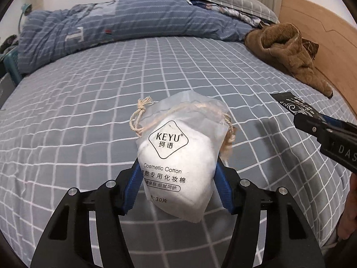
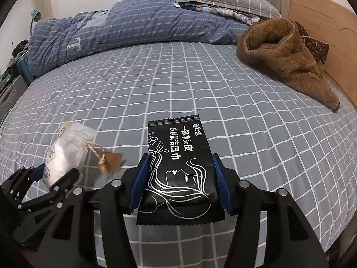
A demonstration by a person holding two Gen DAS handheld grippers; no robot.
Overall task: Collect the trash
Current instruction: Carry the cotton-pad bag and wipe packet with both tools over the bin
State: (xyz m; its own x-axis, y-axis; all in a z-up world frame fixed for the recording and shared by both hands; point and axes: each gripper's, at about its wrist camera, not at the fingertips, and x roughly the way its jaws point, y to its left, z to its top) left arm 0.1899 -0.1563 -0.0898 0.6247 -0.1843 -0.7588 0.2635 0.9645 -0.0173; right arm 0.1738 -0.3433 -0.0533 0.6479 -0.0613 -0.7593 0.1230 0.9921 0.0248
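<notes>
Left hand-held gripper (image 1: 178, 178) half spread, blue pads pinching a white pouch (image 1: 178, 156) at centre frame, above the bed (image 1: 89, 111): "KEYU", "Cosmetic Cotton". Right hand-held gripper (image 2: 179, 178) likewise clamps a black packet (image 2: 178, 167) at lower centre; white Chinese lettering.

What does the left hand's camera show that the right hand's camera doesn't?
Only the left view shows the printed front of the white cotton pad bag, pinched in the left gripper.

Only the right view shows the whole printed face of the black wipes packet, clamped in the right gripper, plus the bag's brown tag.

Both show the checked bed sheet, the blue quilt, the brown fleece garment, and each other's gripper and load at the edge.
</notes>
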